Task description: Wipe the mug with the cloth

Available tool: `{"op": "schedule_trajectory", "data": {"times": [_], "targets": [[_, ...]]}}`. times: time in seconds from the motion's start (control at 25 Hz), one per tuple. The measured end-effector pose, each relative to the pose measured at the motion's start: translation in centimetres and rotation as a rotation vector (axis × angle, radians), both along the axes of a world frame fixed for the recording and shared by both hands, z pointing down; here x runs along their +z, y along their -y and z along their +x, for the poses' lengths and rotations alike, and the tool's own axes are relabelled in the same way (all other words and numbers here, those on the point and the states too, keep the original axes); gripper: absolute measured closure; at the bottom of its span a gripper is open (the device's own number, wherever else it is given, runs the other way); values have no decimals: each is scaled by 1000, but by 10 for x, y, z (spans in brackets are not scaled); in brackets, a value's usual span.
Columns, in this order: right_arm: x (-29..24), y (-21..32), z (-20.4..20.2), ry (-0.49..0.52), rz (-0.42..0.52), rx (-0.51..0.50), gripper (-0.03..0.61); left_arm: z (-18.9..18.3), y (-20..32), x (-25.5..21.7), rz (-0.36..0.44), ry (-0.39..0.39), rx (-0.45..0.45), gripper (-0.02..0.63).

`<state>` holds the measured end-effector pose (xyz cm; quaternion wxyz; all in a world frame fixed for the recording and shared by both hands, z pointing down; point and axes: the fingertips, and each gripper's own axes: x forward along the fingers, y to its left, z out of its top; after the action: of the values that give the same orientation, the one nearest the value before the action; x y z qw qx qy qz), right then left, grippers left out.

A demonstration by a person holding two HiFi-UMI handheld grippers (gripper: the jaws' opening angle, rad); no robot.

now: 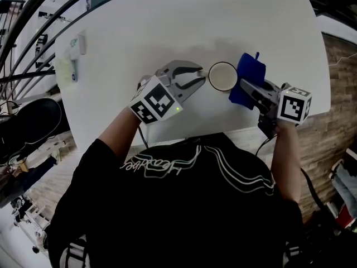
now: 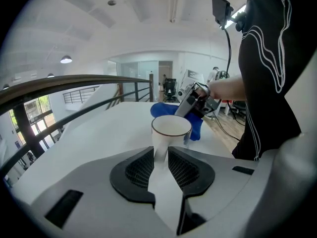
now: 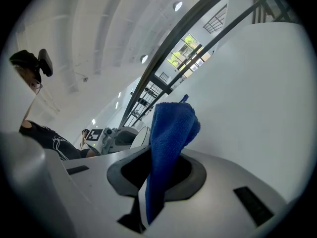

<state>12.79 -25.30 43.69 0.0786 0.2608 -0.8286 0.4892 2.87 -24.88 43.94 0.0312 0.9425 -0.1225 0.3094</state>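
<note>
White mug (image 1: 222, 76) upright on table (image 1: 167, 27) | likely rigid, slick, breakable; best pinched across wall at rim | left gripper (image 1: 202, 76) jaws apart, just short of mug | right gripper (image 1: 244, 84) clamped on soft blue cloth (image 1: 248, 74) beside mug

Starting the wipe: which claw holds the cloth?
The right claw, shut on the blue cloth; the left claw is open beside the white mug.

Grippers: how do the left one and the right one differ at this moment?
The left gripper has its fingers apart by the mug, gripping nothing; the right gripper is shut on the blue cloth. The left gripper reaches the mug from the person's left, the right gripper from the right. Both point at the mug over the white table.
</note>
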Motion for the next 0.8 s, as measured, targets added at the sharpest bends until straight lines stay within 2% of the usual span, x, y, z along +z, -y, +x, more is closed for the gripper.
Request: {"op": "schedule_trajectory", "data": {"times": [0.2,0.4,0.64,0.8], "targets": [[15,6,-3,-94,-18,-66,525,0,4,1,-5,-5,15,529],[25,7,-7,-184,-28,-178,525,-1,8,-2,11,-12,37,528],[29,5,-5,-228,-20,-260,525,-1,12,-1,40,-4,84,528],[18,11,1,-221,13,-293,525,0,17,-1,52,-3,111,528]]}}
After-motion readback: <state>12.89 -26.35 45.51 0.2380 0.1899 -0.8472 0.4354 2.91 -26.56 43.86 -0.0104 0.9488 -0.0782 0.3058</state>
